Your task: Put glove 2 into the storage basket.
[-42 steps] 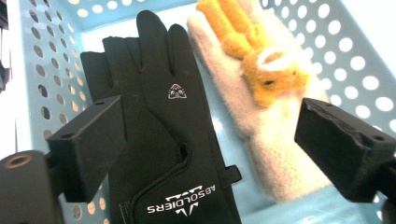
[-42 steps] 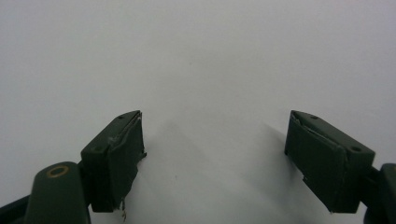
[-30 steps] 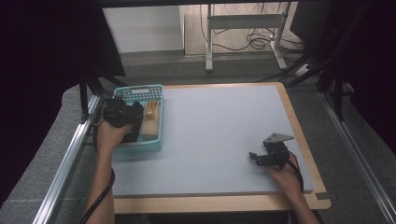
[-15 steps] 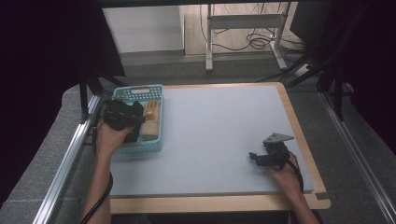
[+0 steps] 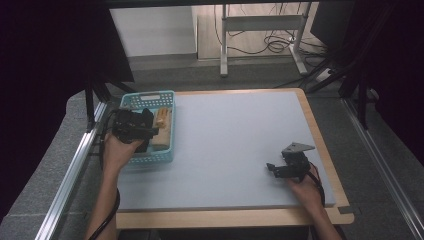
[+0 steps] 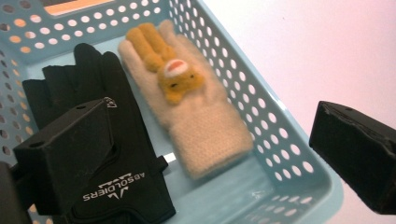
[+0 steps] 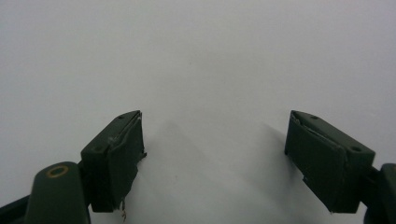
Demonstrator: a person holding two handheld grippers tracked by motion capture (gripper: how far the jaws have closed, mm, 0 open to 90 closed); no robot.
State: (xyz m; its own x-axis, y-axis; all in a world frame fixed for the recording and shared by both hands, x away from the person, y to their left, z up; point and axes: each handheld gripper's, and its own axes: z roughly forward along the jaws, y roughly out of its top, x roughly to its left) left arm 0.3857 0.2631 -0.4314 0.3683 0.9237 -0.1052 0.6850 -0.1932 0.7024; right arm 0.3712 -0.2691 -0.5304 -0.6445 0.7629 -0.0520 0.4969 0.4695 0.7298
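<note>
A light blue perforated basket [image 5: 167, 102] stands at the table's left, holding a black glove [image 6: 100, 91] and a cream knitted glove [image 6: 201, 126] with a small orange animal figure on it. My left gripper [image 5: 145, 127] hovers over the basket, open, its jaws wide apart above the gloves [image 6: 219, 154], one jaw over the black glove and the other past the basket's rim. My right gripper [image 5: 274, 169] rests low at the table's right front, open, with bare table between its jaws [image 7: 212, 149].
The grey table top [image 5: 235, 135] has a wooden border. A metal rail [image 5: 75, 165] runs along the left side. Behind the table stand a white frame [image 5: 260, 25] and cables on the floor.
My left gripper has drifted slightly nearer along the basket. The right gripper has stayed put.
</note>
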